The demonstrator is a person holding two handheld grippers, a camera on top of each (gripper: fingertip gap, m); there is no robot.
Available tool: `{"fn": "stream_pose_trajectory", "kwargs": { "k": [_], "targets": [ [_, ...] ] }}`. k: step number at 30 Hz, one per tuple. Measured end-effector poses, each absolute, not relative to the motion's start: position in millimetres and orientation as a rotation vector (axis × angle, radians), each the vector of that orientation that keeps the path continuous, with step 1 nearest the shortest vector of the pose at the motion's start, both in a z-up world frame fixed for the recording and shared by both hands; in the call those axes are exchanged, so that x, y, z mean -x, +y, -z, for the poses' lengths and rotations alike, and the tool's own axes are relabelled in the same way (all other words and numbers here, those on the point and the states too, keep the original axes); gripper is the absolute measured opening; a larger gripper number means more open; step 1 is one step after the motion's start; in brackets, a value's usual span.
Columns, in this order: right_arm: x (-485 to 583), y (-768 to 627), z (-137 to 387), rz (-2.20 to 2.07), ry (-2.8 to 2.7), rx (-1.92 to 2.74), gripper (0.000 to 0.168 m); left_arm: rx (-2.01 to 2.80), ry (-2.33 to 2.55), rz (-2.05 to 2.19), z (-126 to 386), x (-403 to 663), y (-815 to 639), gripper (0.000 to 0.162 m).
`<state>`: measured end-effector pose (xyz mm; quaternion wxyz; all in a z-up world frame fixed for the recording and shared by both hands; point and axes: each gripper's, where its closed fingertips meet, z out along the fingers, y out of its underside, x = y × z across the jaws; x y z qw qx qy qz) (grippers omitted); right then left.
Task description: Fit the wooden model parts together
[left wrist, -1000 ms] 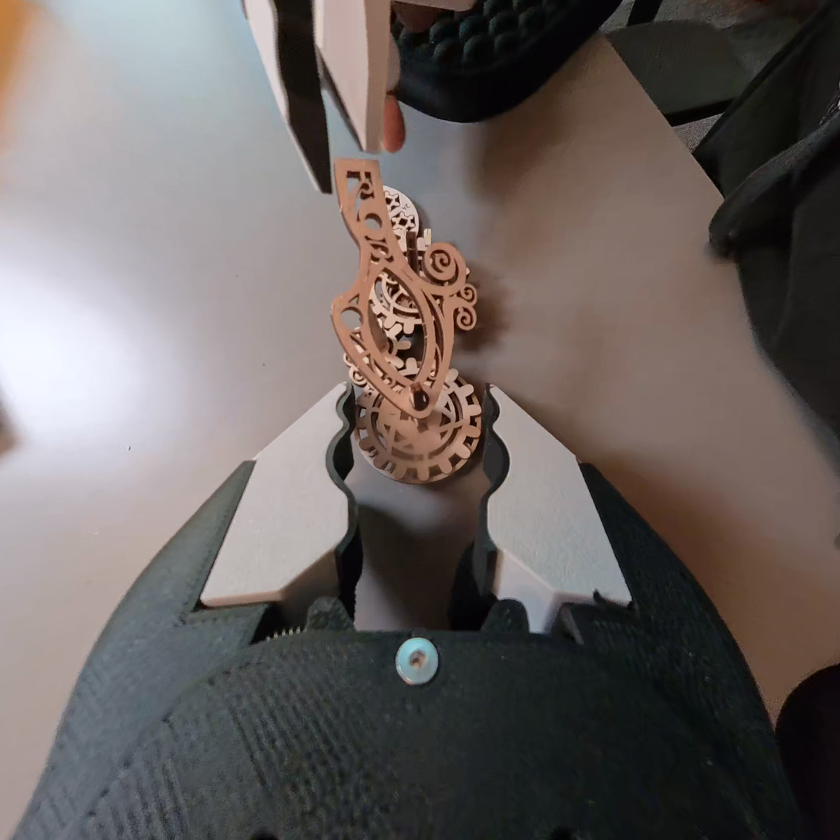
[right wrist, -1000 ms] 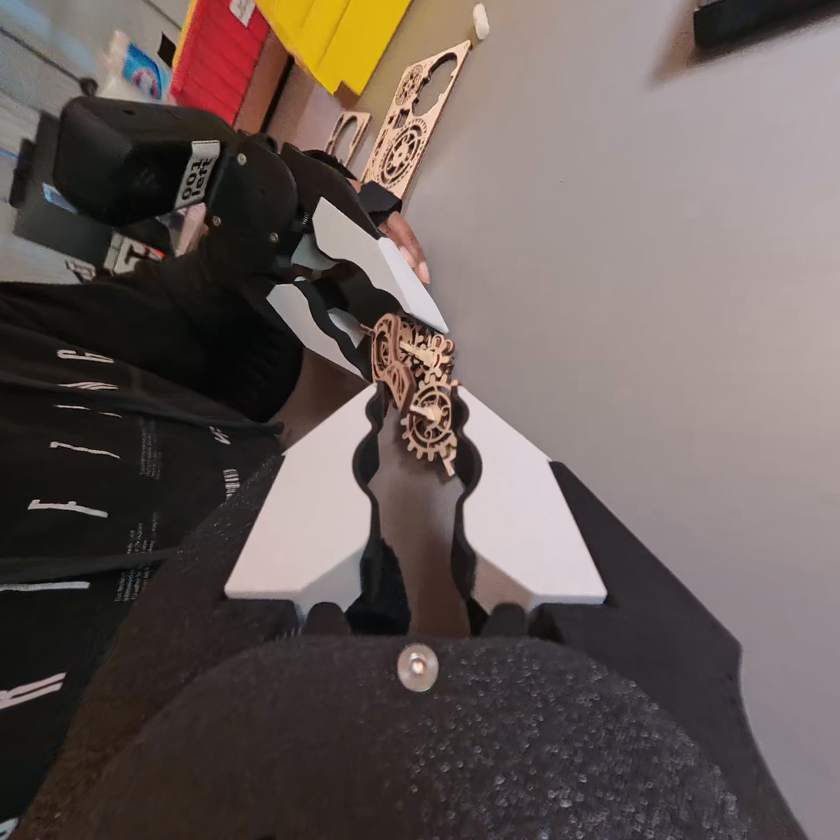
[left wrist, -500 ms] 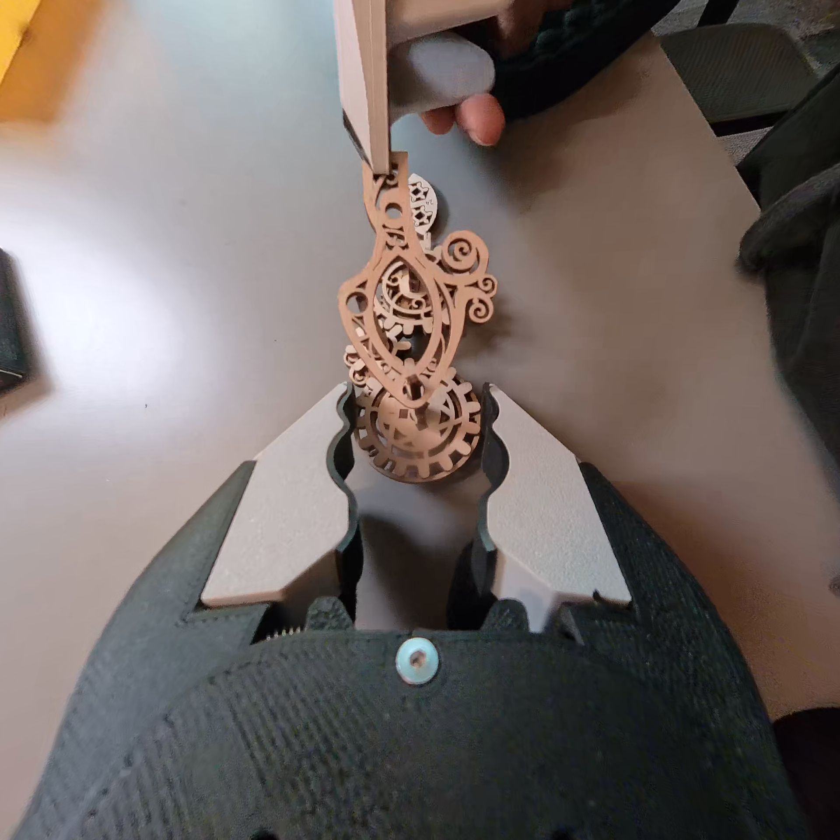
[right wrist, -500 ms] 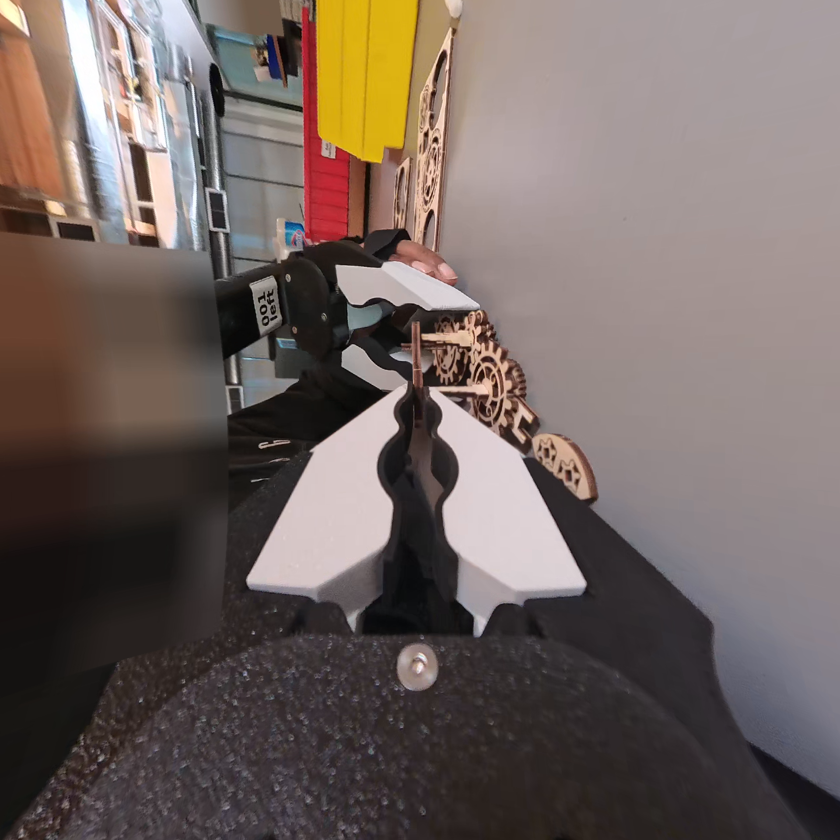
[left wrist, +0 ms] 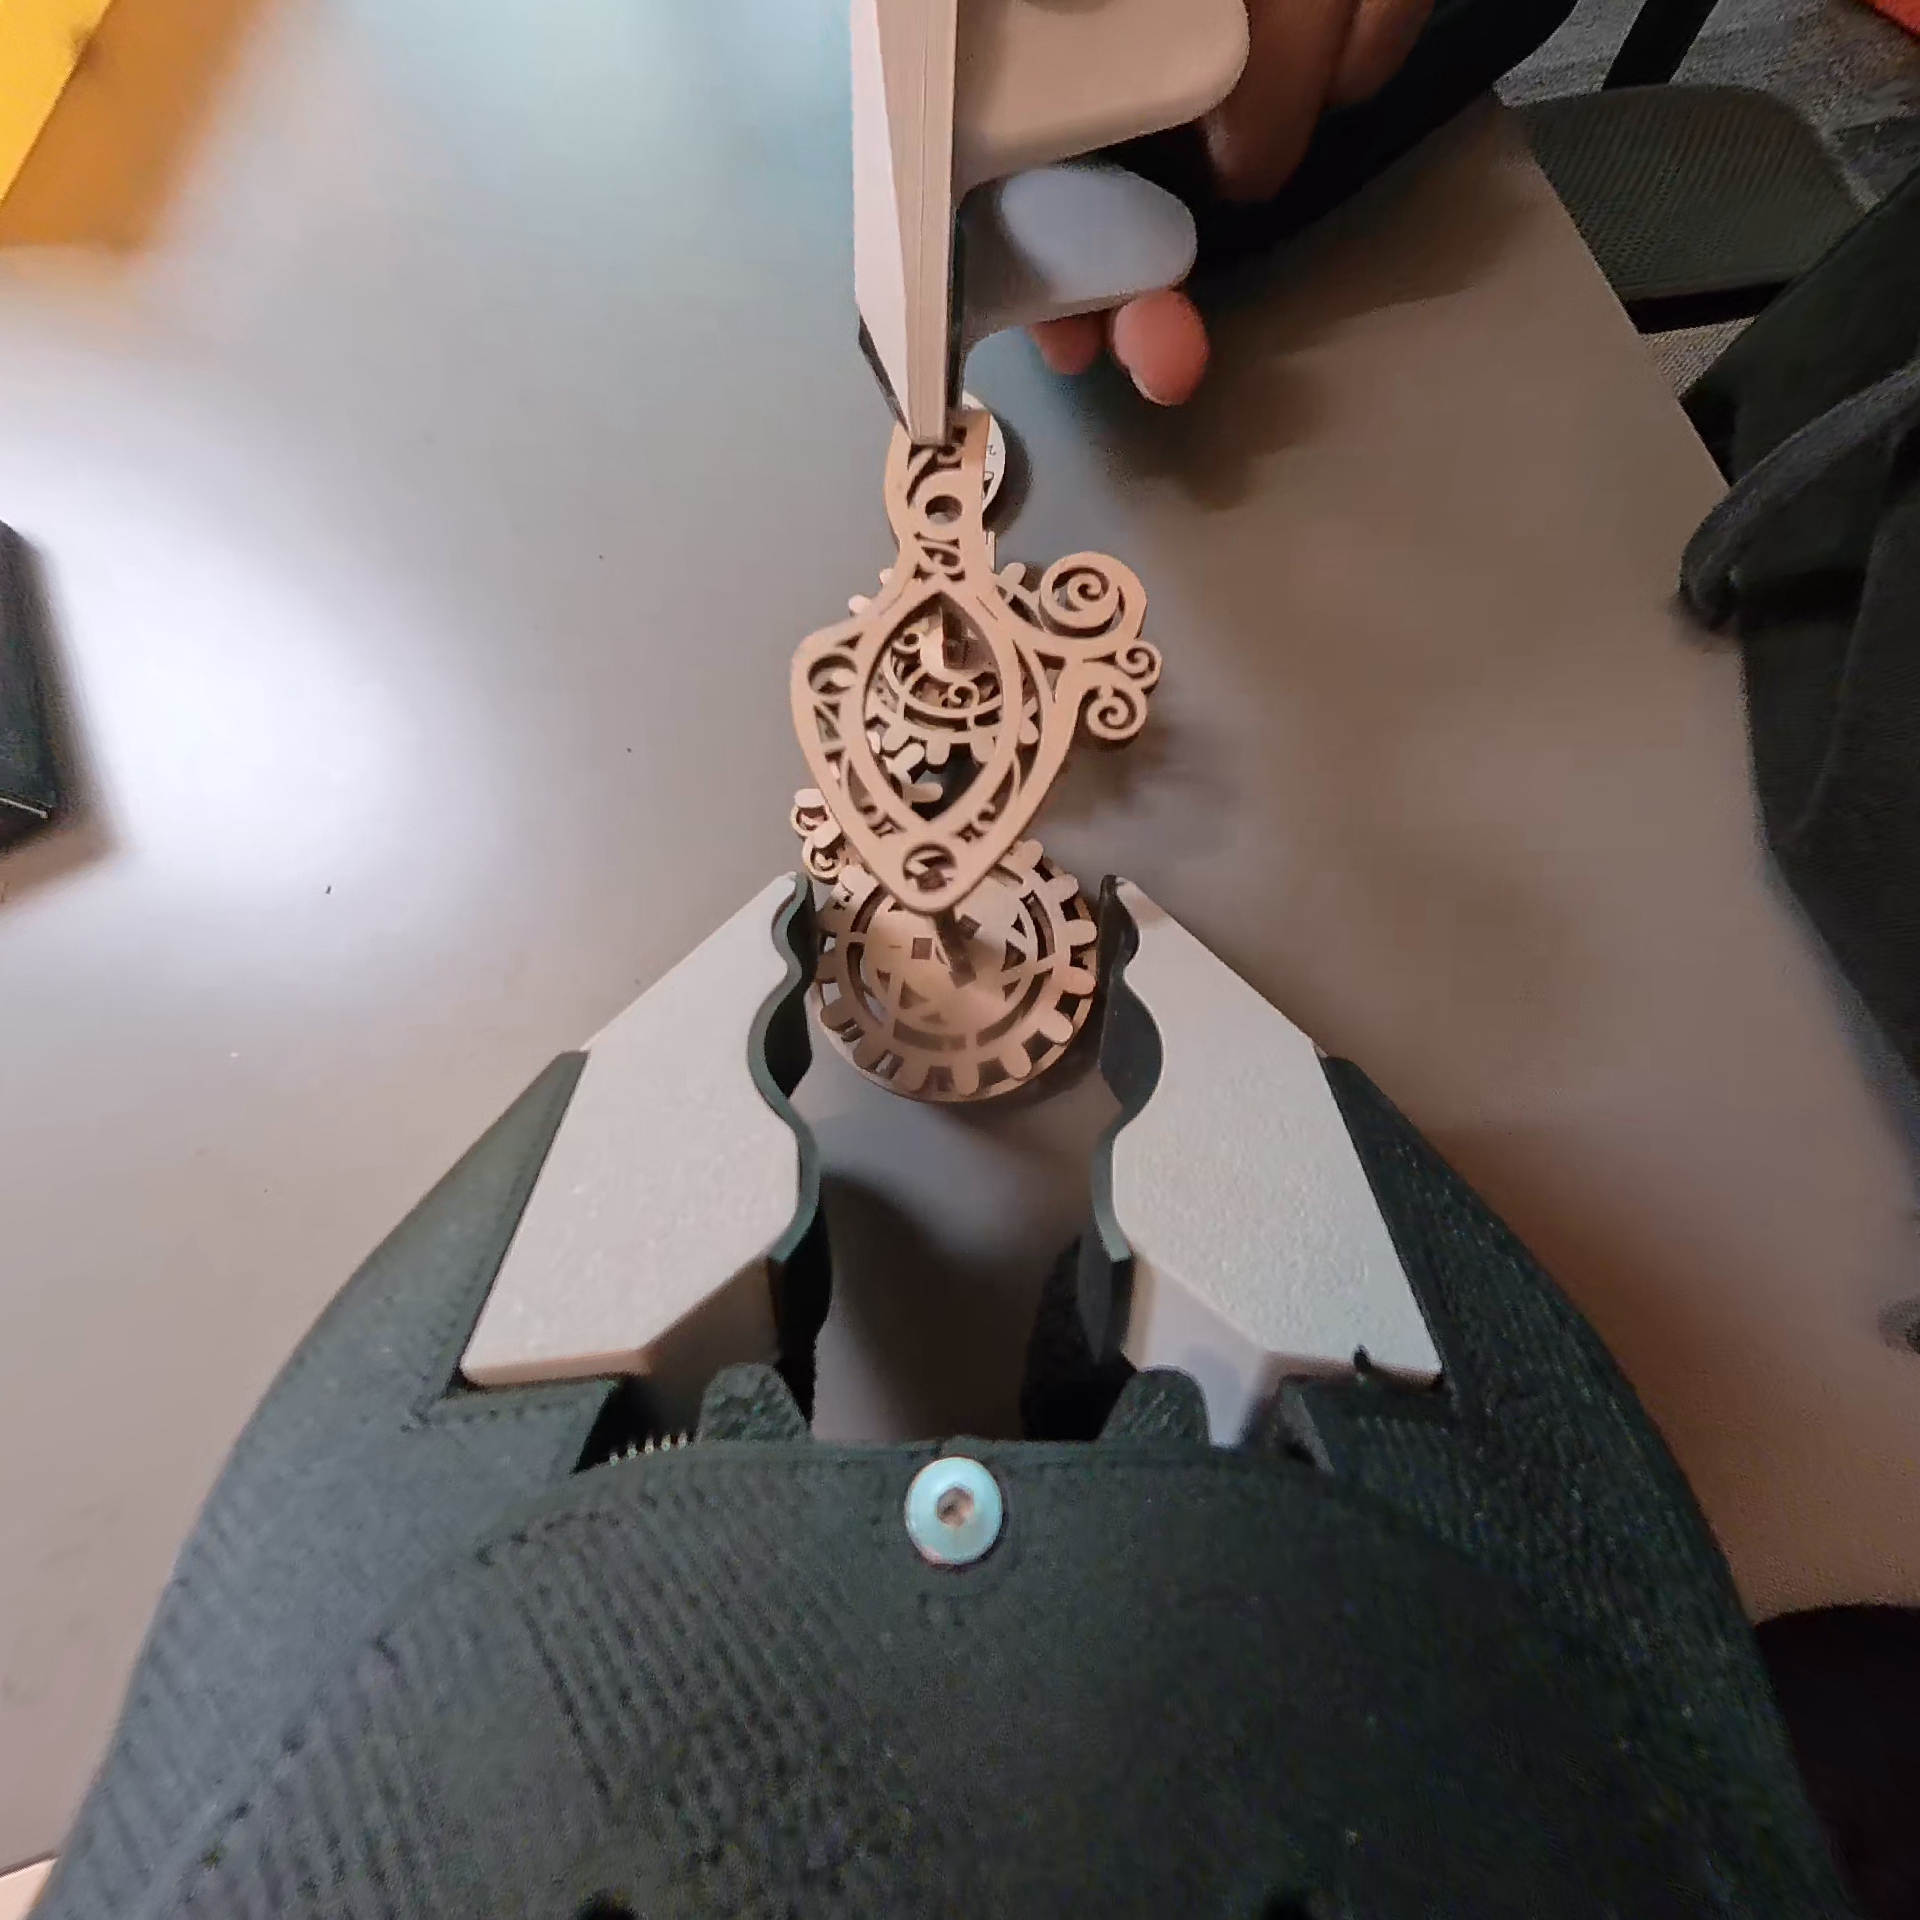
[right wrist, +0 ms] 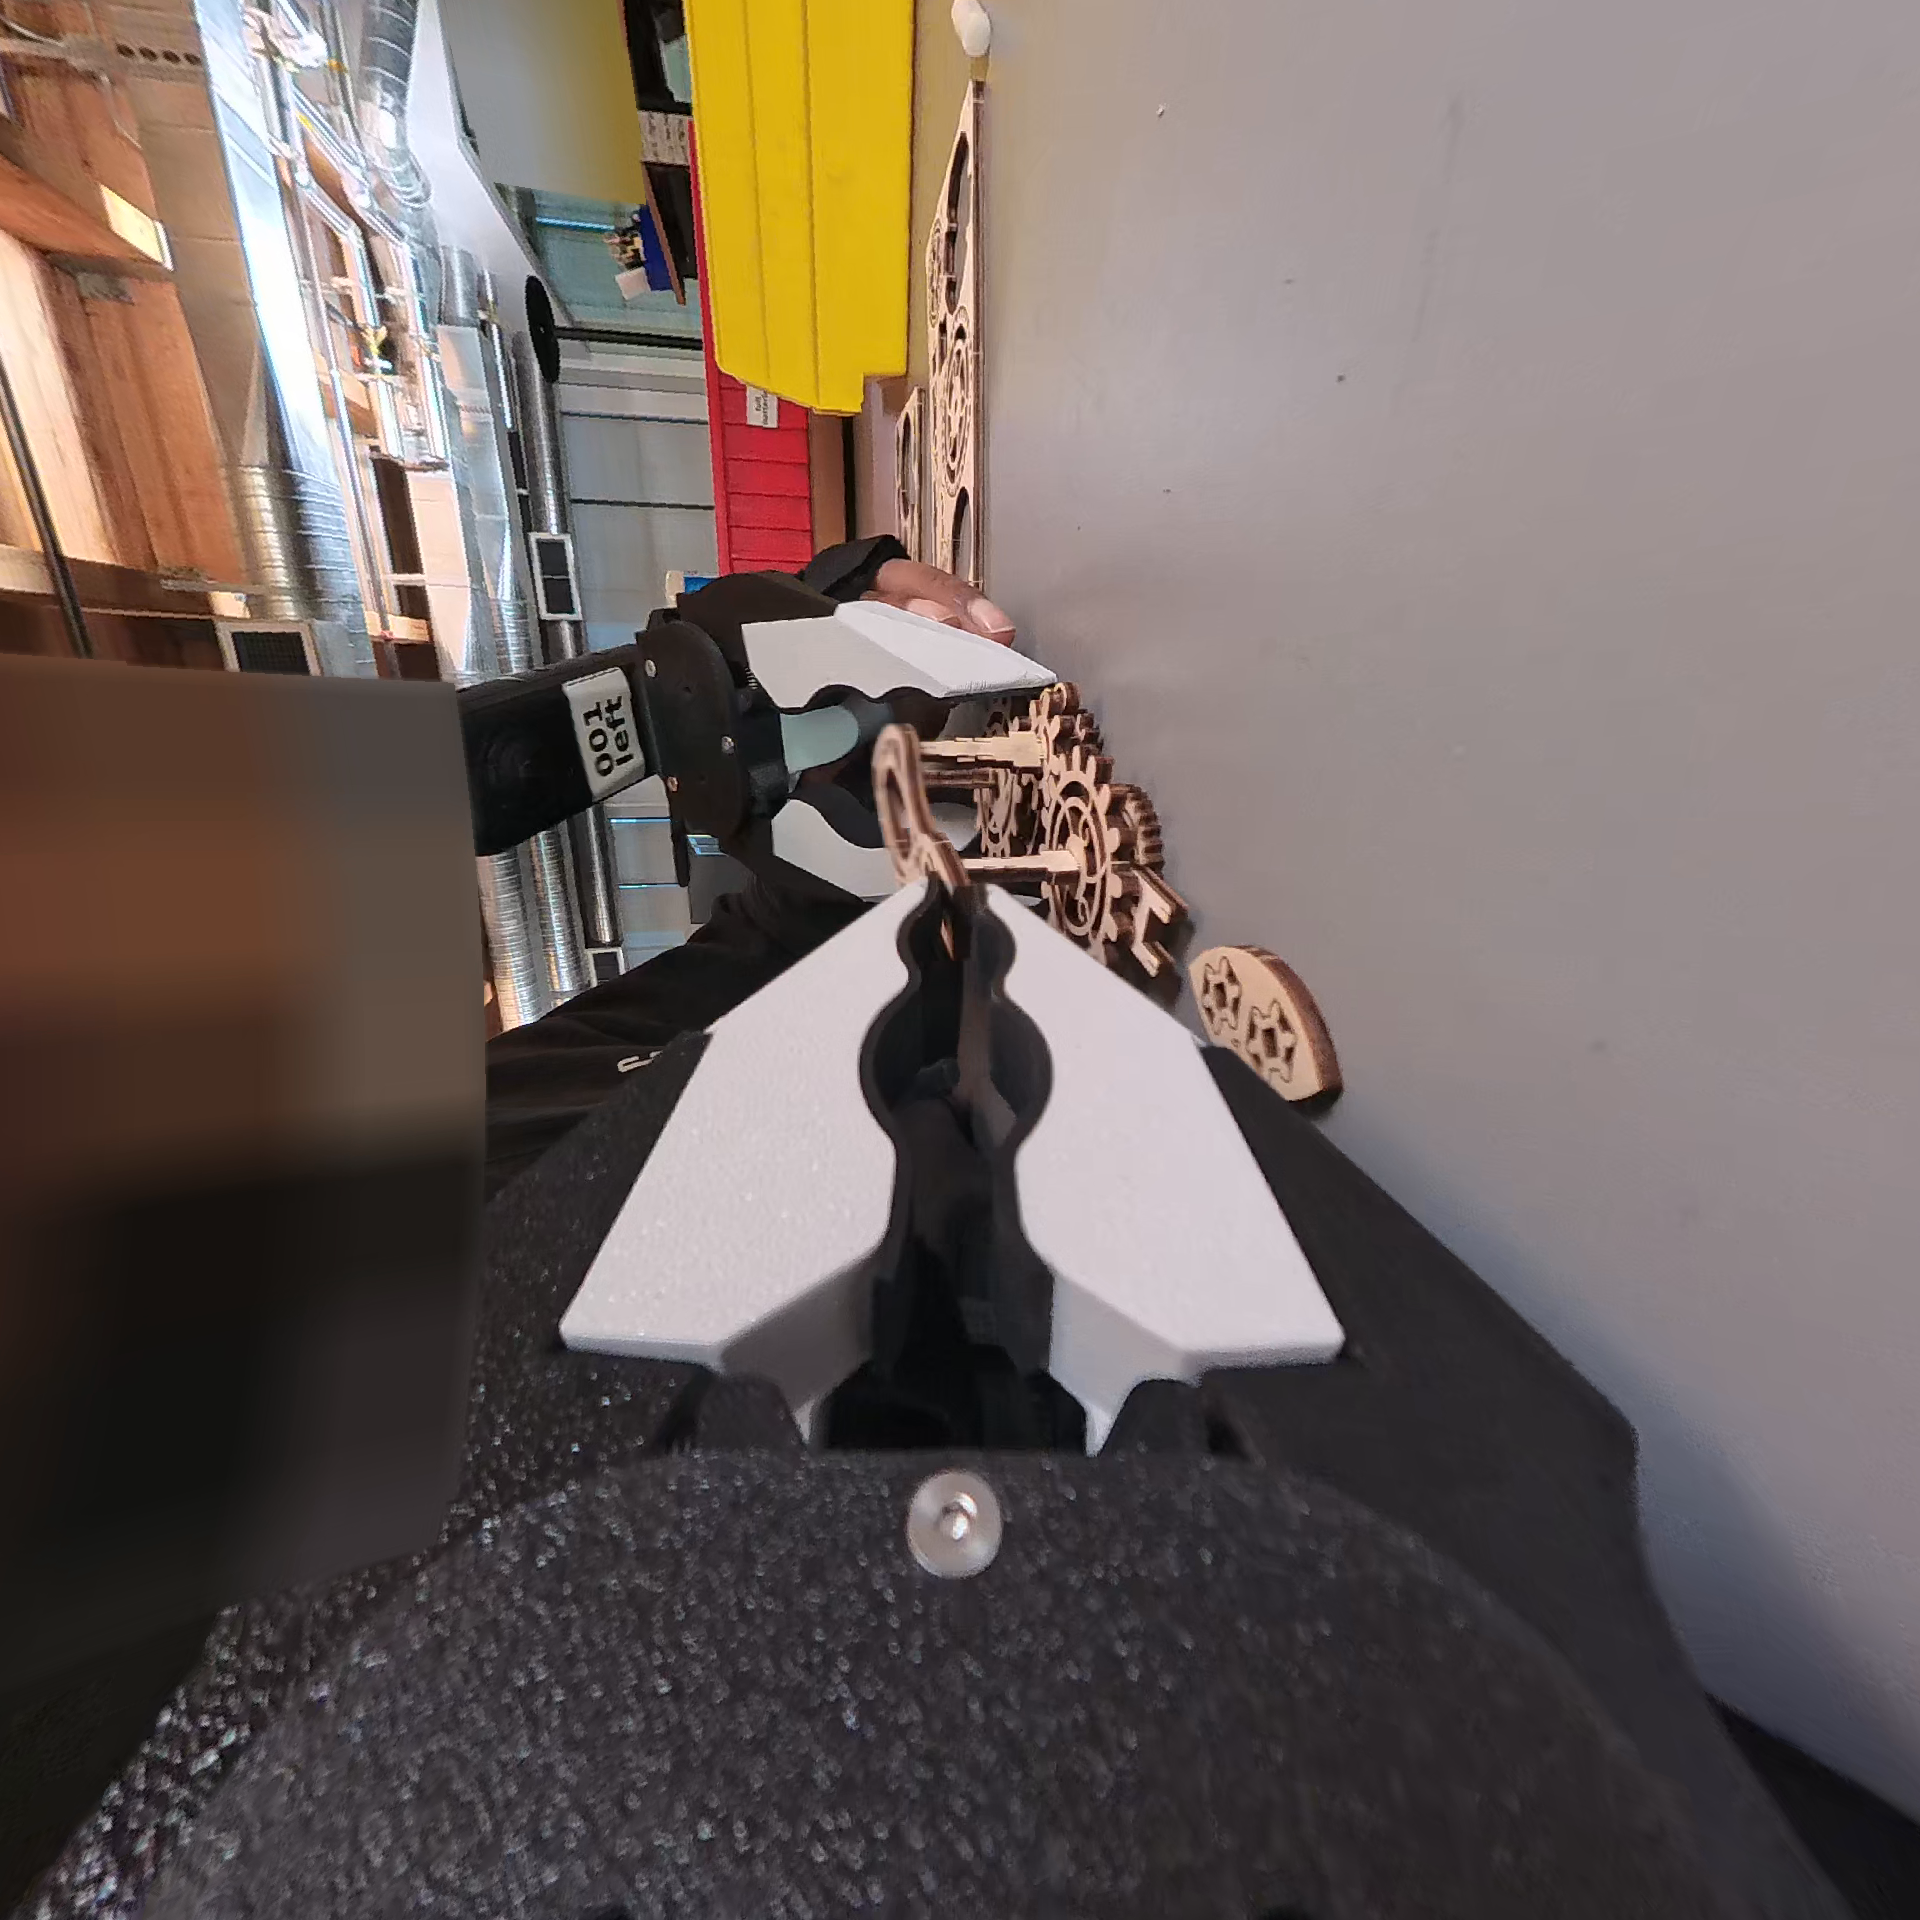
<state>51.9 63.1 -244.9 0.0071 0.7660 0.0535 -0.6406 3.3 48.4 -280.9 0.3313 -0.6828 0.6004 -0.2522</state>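
The right gripper [right wrist: 951, 914] is pinching the thin end of a flat curly wooden plate [left wrist: 925, 717], its two fingers closed tight on the edge. It is holding the plate by one end so the rest stays free to go onto the model. The plate is hanging over the wooden gear model [right wrist: 1081, 842], which is lying on the grey table [left wrist: 416, 623]. In the right wrist view, two little wooden pegs [right wrist: 1013, 868] are sticking out from the gears toward the plate, and the plate looks like it is sitting on their tips. I think the plate is being lined up so its holes slide onto those pegs. The left gripper [left wrist: 956, 966] is open wide, with one finger on each side of the big gear [left wrist: 951, 987] at the near end of the model. I cannot tell if the fingers are touching the gear. It seems to be waiting there to stop the model from sliding while the plate is being pushed on. A small oval wooden piece [right wrist: 1262, 1023] is lying by itself on the table, just beside the model. Farther away, the wooden sheet [right wrist: 956, 343] that the parts came from is lying near a yellow bin [right wrist: 800, 197]. The plate is thin and full of cut-outs, so a hard push could snap it.
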Motion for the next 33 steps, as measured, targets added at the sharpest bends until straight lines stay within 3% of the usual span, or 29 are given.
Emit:
{"fn": "stream_pose_trajectory", "kwargs": {
  "k": [33],
  "targets": [
    [-48.8,67.8,245.0,1.953,0.086,-2.464,0.004,1.779,1.558,0.658,280.3,1.8,49.6,0.053]
  ]
}}
